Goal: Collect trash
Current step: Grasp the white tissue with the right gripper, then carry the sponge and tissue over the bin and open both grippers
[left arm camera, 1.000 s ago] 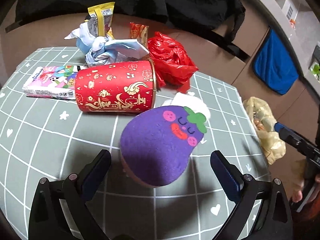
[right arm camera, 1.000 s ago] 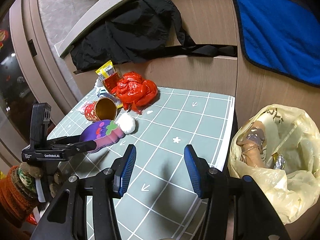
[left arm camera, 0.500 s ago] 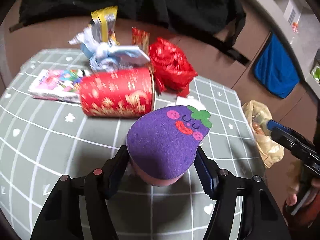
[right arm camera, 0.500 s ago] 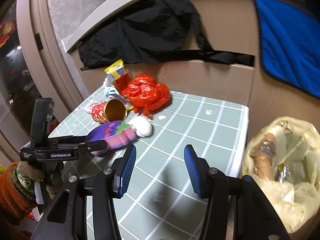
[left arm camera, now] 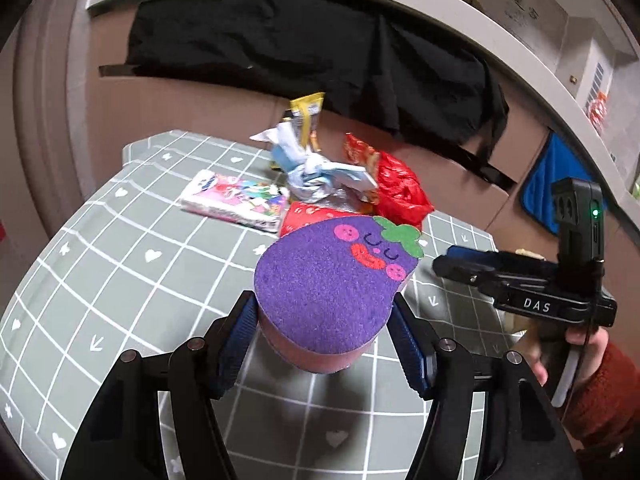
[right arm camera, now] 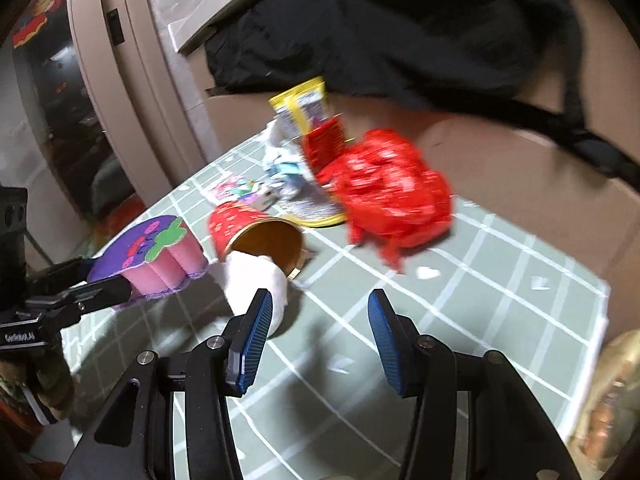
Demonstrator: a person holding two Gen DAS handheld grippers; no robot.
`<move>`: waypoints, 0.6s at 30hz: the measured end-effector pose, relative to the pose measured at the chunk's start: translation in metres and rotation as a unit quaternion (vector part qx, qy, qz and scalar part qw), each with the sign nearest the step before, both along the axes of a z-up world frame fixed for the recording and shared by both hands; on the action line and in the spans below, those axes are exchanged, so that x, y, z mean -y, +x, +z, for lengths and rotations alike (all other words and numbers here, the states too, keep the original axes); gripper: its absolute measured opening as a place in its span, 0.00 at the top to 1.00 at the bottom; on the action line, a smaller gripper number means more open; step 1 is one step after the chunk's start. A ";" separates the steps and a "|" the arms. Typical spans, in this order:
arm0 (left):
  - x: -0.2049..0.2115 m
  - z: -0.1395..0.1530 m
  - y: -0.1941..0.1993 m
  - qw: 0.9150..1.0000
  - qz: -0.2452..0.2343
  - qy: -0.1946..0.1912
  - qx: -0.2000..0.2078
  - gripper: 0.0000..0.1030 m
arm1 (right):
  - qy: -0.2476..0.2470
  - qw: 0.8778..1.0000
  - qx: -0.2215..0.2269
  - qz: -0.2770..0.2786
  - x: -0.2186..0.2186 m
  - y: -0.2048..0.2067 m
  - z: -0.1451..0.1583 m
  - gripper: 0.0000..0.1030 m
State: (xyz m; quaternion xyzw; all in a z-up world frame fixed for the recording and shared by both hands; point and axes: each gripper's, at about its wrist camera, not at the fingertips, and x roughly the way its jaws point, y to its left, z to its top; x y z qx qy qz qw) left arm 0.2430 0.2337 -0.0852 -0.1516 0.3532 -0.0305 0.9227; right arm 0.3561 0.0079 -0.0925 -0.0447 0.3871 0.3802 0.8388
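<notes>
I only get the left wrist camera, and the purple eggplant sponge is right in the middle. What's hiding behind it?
Observer: Behind the eggplant sponge, a white fluffy lump lies right at the mouth of the tipped-over red cup.
Operator: Ooh! Is there anything inside the cup?
Observer: The right wrist view looks into its mouth. The inside is gold, and the part that shows looks empty, though the lump covers the lower edge.
Operator: What's my other claw doing?
Observer: The right claw is open with nothing between its fingers. It points down at the checked mat, and the lump is just beside its left finger.
</notes>
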 end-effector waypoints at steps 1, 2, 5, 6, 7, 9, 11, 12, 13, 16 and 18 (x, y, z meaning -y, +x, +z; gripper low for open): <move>-0.006 -0.002 -0.001 1.000 0.007 -0.006 -0.003 0.36 | 0.004 1.000 -0.006 0.008 -0.005 0.000 -0.002 0.54; -0.010 -0.003 -0.001 1.000 0.011 -0.011 -0.005 0.36 | 0.008 1.000 -0.011 0.015 -0.010 -0.001 -0.003 0.54; -0.024 -0.010 -0.004 0.999 0.024 -0.028 -0.013 0.36 | 0.016 0.999 -0.023 0.041 -0.026 -0.006 -0.008 0.54; -0.028 -0.012 -0.005 0.999 0.028 -0.030 -0.015 0.36 | 0.014 0.998 -0.028 0.052 -0.034 -0.008 -0.010 0.54; -0.033 -0.014 -0.006 0.999 0.032 -0.032 -0.017 0.36 | 0.012 0.998 -0.030 0.058 -0.039 -0.009 -0.012 0.54; -0.038 -0.018 -0.008 0.998 0.039 -0.039 -0.021 0.36 | 0.003 0.997 -0.036 0.074 -0.054 -0.012 -0.019 0.56; -0.044 -0.022 -0.009 0.997 0.044 -0.050 -0.026 0.36 | 0.000 0.995 -0.047 0.091 -0.067 -0.012 -0.025 0.60; -0.046 -0.023 -0.009 0.997 0.047 -0.053 -0.026 0.36 | 0.002 0.994 -0.051 0.099 -0.072 -0.012 -0.027 0.63; -0.047 -0.023 -0.010 0.997 0.048 -0.053 -0.027 0.36 | 0.006 0.992 -0.056 0.110 -0.078 -0.012 -0.029 0.66; -0.049 -0.023 -0.011 0.997 0.055 -0.054 -0.025 0.36 | 0.005 0.990 -0.052 0.127 -0.090 -0.016 -0.027 0.83; -0.050 -0.020 -0.012 0.996 0.058 -0.058 -0.022 0.36 | 0.000 0.992 -0.040 0.121 -0.087 -0.020 -0.021 0.87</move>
